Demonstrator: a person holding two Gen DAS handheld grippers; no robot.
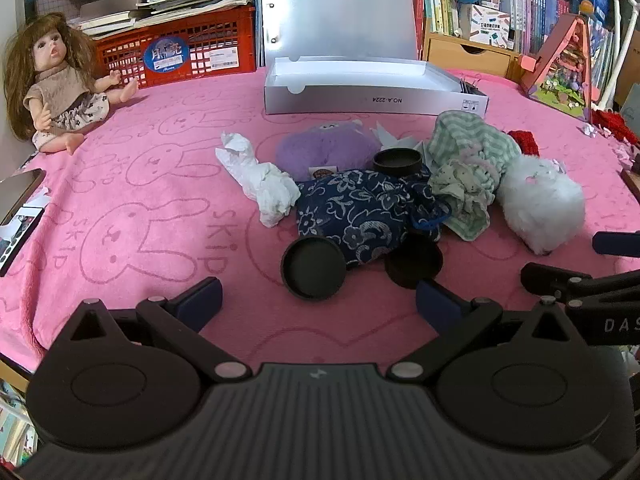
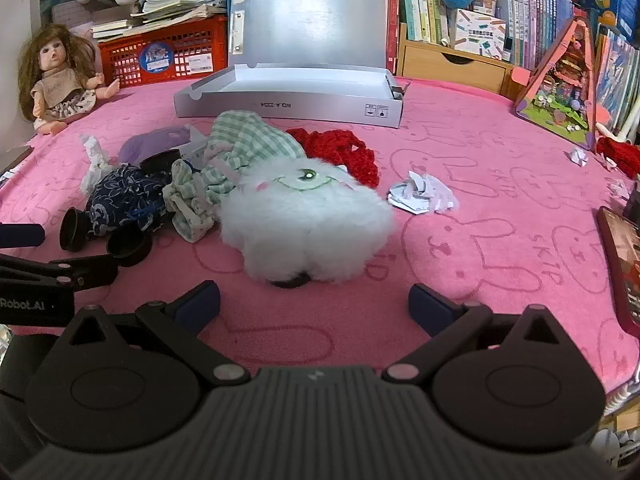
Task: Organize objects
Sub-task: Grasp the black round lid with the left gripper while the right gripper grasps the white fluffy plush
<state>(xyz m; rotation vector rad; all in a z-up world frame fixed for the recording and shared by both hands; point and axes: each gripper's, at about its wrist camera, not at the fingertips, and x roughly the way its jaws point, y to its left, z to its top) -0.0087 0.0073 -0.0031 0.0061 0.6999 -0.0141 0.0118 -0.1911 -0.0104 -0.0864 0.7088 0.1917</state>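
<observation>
A pile lies mid-table on the pink rabbit-print cloth [image 1: 132, 208]: a blue floral pouch [image 1: 352, 208], a purple plush [image 1: 324, 148], crumpled white tissue [image 1: 260, 180], a green checked cloth [image 1: 468, 160], a white fluffy plush [image 1: 540, 204] and three black round lids [image 1: 314, 268]. An open grey box [image 1: 372, 92] stands behind. My left gripper [image 1: 318, 300] is open and empty, just short of the nearest lid. My right gripper [image 2: 314, 304] is open and empty, in front of the white plush [image 2: 308, 216]. A black lid [image 2: 288, 282] peeks out under that plush.
A doll [image 1: 60, 80] sits at the far left by a red crate [image 1: 180, 52] stacked with books. Red yarn [image 2: 344, 152] and crumpled paper [image 2: 424, 194] lie right of the pile. A pink toy house [image 2: 560, 92] and a phone [image 2: 624, 264] are at the right. Bookshelves line the back.
</observation>
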